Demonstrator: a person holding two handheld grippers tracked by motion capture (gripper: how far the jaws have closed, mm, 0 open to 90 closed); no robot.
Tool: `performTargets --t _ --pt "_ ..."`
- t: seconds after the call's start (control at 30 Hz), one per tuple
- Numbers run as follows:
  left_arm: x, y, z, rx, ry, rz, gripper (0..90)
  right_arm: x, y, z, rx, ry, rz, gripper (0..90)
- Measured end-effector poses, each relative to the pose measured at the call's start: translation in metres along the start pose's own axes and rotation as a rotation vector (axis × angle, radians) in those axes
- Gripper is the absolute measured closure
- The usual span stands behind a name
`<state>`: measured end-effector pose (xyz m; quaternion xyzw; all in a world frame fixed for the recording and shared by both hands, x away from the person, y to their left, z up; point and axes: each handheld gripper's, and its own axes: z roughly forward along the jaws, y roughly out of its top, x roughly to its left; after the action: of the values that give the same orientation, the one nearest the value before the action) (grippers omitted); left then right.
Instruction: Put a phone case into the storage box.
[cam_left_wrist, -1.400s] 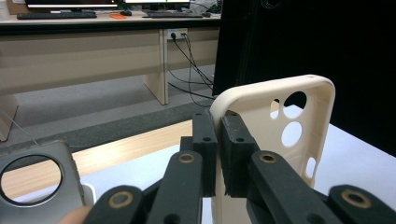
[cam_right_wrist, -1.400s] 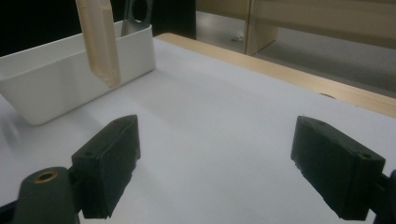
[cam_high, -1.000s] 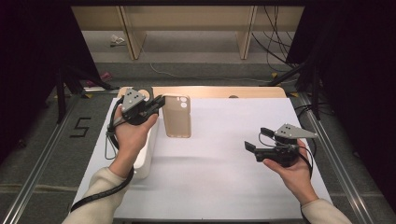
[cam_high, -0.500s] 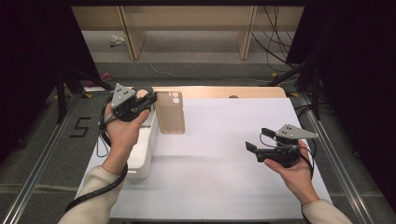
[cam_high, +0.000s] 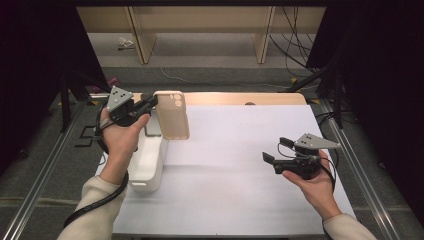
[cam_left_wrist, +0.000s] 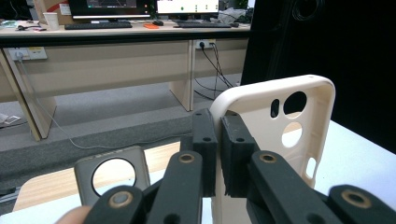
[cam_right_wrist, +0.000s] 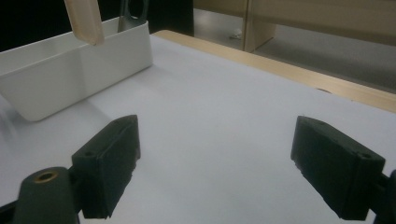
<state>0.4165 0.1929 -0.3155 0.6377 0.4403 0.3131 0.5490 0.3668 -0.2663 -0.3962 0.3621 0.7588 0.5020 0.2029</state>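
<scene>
A beige phone case (cam_high: 172, 116) hangs upright in the air over the far left of the table, and my left gripper (cam_high: 151, 102) is shut on its left edge. In the left gripper view the jaws (cam_left_wrist: 218, 140) pinch the rim of the beige case (cam_left_wrist: 285, 140), whose camera cutouts face me. Just below it a white bin (cam_high: 147, 165) holds a grey phone case (cam_left_wrist: 112, 175) standing on end. My right gripper (cam_high: 276, 150) hovers open over the right side of the white table sheet (cam_high: 235, 185) with nothing between its fingers (cam_right_wrist: 215, 158).
The white bin (cam_right_wrist: 70, 77) lies lengthwise along the table's left edge. A wooden strip (cam_high: 240, 98) borders the far side. Metal rails run along both sides of the table, with cables and desk legs on the floor beyond.
My left gripper has carried the beige case to the left and slightly away, toward the white bin. The right gripper has stayed still.
</scene>
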Motion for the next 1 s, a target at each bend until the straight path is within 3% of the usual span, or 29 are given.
performTargets --t 1.0 --pt "0.037 0.003 -0.011 0.007 0.072 0.002 85.3 0.001 -0.001 0.0 0.008 0.005 -0.003 16.5"
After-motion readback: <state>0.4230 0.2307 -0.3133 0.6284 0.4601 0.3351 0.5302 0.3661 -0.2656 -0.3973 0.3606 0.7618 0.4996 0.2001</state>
